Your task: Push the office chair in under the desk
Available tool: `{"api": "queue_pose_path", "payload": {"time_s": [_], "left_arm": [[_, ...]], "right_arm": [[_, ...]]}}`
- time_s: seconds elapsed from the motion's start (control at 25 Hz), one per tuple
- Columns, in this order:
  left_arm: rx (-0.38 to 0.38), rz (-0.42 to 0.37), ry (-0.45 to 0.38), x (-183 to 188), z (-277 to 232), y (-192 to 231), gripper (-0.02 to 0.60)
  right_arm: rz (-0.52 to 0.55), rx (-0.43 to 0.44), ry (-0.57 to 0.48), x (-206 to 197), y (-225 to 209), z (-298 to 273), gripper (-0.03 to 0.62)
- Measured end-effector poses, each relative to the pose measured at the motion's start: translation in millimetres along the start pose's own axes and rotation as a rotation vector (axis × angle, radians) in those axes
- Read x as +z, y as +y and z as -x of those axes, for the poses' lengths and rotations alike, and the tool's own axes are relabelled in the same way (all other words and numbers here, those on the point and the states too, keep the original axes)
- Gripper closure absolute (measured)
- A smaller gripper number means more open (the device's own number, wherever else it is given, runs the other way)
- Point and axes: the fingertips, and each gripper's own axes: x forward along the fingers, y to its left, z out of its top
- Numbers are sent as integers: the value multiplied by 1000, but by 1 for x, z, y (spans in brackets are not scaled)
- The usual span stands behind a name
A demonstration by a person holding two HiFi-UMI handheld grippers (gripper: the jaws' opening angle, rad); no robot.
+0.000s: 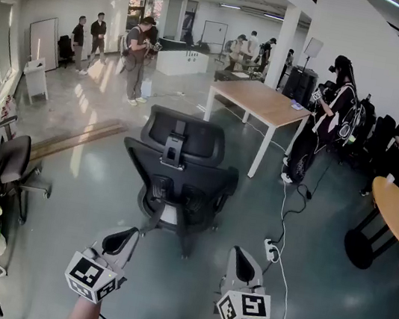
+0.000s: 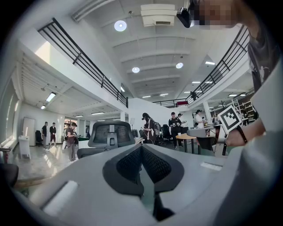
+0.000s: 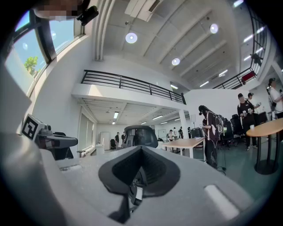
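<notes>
A black mesh office chair [image 1: 179, 174] stands in the middle of the floor with its back toward me. It also shows ahead in the left gripper view as the chair [image 2: 110, 134] and in the right gripper view as the chair [image 3: 140, 136]. The wooden desk with white legs [image 1: 266, 102] stands beyond it to the right. My left gripper [image 1: 125, 239] and right gripper [image 1: 241, 261] are held low in front of me, a short way from the chair. Both are shut with nothing between the jaws.
A white power strip with cable [image 1: 271, 249] lies on the floor right of the chair. A round wooden table [image 1: 396, 213] stands at the right, another office chair [image 1: 9, 165] at the left. A person in black [image 1: 332, 117] stands by the desk; several people stand farther back.
</notes>
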Motion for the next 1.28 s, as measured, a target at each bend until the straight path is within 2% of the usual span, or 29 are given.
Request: {"api": "queue_pose_path", "payload": {"time_s": [0.52,1.0,1.12,1.28], "left_arm": [[17,11,10,-8,18,11,563],[-40,-12,15,-15,29,25,563],[-40,-27,24,-17,33,37,563],[-22,-42,38,-18,34,54,561]], "right_arm": [[34,4,21,-8,18,4,603],[5,-123,-26,-6,14,11,603],[51,-100,-38,-5,23,6,603],[63,-67,-67,0,36,1,603]]}}
